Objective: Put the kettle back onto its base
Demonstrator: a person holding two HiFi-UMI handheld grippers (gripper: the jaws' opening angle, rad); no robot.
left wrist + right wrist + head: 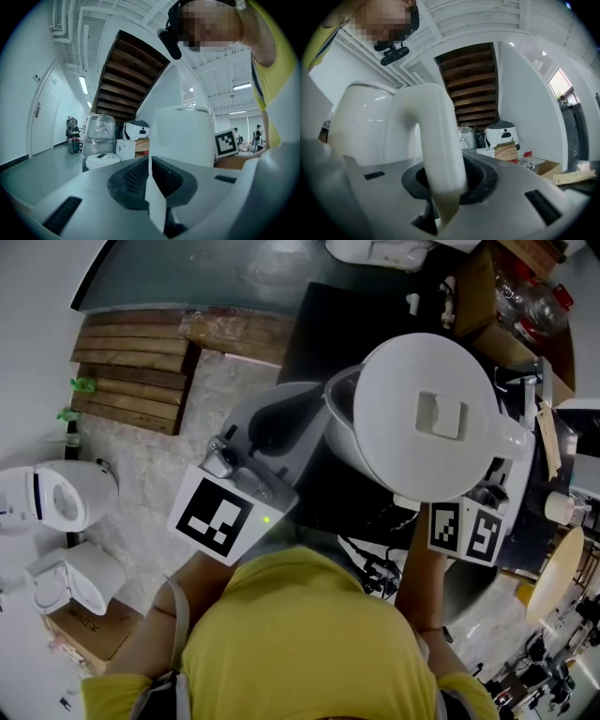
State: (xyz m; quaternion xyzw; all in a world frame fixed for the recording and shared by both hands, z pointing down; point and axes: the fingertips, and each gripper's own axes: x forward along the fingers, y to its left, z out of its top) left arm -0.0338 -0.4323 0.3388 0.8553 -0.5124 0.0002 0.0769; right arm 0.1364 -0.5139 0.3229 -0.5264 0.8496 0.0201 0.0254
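- Kettle (427,418), white and upright, lid down, up in the air over a black tabletop (314,324), carried between the two claws.
- Left claw (319,407) on the kettle's left side in the head view, at the spout end, pointing level.
- Its jaws almost together, pinched on a thin white lip (155,201) of the kettle. In the left gripper view, that lip edge-on between the dark pads (133,180), with the round white body right behind.
- Right claw (443,183) on the opposite side, also level, jaws partway closed and clamped on the handle (433,136).
- In the right gripper view, the arched handle running down between the jaws, the kettle body just left of it.
- Marker cubes of both claws on the near side, just above a yellow shirt (300,643) at the bottom of the head view.
- Wooden planks (131,362) on the floor left of the tabletop, well apart from the kettle.
- White appliances (56,498) and a cardboard box (94,624) farther left on the floor.
- Open box (487,296) at the far right of the tabletop.
- Underside of wooden stairs (126,79) in the background of both gripper views.
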